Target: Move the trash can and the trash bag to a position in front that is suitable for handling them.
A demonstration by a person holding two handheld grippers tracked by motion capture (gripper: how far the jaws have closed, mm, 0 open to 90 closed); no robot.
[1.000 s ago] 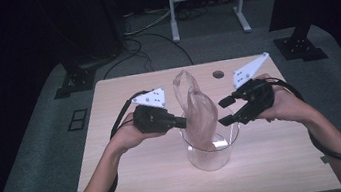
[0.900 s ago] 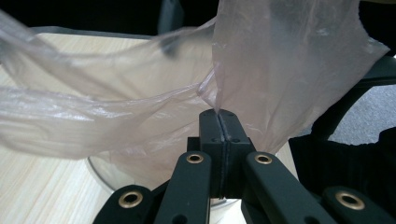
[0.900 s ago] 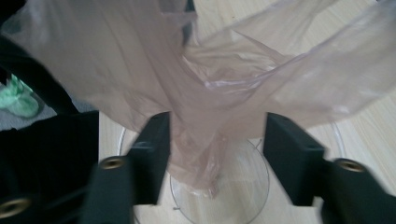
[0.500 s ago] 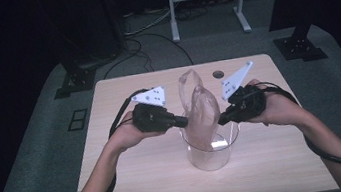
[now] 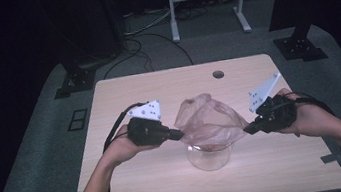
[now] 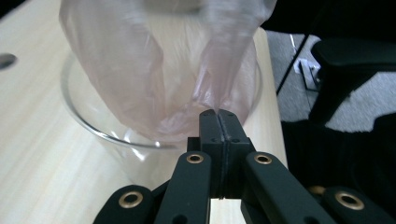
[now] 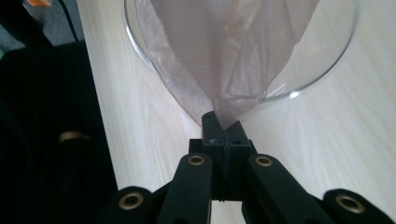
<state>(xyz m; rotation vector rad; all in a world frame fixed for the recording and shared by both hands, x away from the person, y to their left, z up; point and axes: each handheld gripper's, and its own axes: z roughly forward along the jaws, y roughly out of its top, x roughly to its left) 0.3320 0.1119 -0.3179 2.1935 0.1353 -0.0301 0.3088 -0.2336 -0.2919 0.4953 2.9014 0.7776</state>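
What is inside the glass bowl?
The bottom of a thin pinkish plastic bag hangs down into the glass bowl. The left gripper and right gripper pinch its edges. The crumpled film hides whatever might be in the bag.

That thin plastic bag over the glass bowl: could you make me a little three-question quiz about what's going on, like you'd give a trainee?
1. True or false: the plastic bag lies flat on the table, away from the glass bowl.
2. What does each gripper pinch? A) the bowl's rim B) an edge of the bag C) a cable
3. Fill in: the bag's lower part hangs inside the ____.

Key:
1. False; it is stretched over the bowl between the left gripper and the right gripper.
2. B; both pairs of jaws are shut on the film.
3. Bowl.
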